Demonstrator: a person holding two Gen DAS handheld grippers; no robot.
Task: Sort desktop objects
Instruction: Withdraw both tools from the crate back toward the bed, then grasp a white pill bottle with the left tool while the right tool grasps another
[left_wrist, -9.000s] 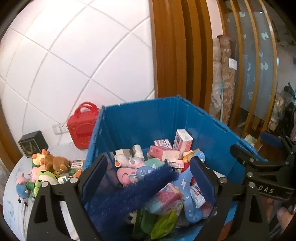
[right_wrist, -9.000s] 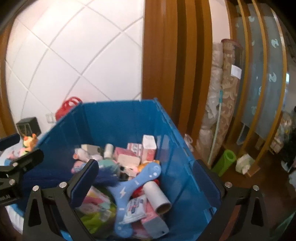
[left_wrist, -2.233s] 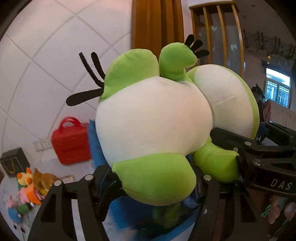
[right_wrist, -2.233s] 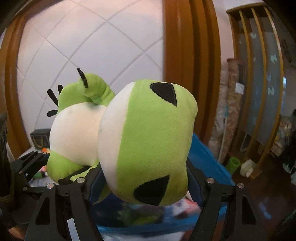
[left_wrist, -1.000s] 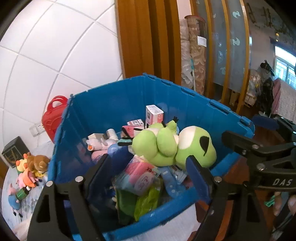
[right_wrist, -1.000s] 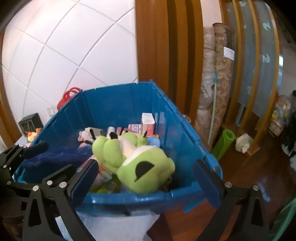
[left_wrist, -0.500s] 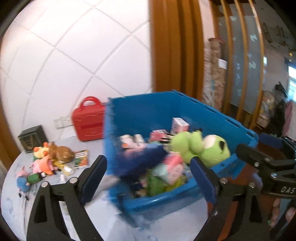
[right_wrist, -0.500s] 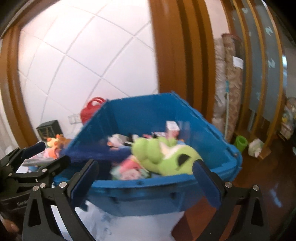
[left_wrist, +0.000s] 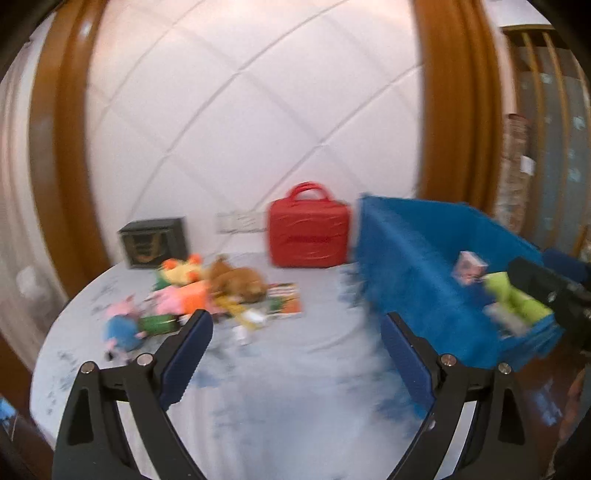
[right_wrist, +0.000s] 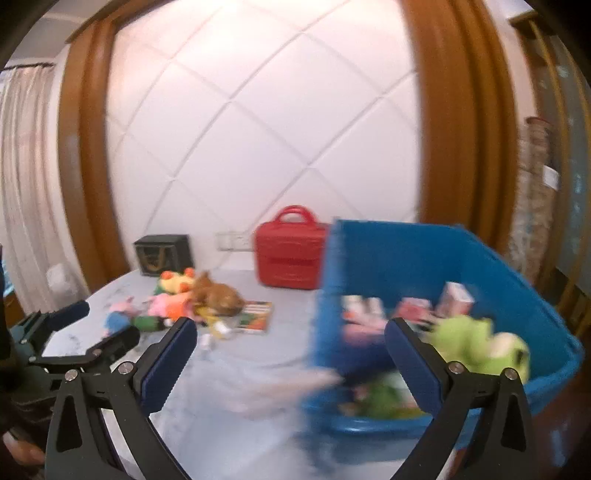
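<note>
gaping left tongs (left_wrist: 297, 341) over bare table (left_wrist: 295, 369) beside bin (left_wrist: 424, 266)

Blue bin (right_wrist: 491, 258): open-topped, right side of the round table, blurred.
Green frog plush (right_wrist: 480, 343): lying inside the bin at its near right, on top of mixed boxes and packets.
Plush pile (left_wrist: 199, 284): pink, orange, yellow and brown toys clustered far left on the table, well apart from the bin.
Flat printed packet (left_wrist: 284, 302): lying just right of the pile.

Green frog plush (right_wrist: 480, 345) now in blue bin (right_wrist: 509, 266) — both grippers empty, swung left toward toy pile (left_wrist: 207, 291).
</note>
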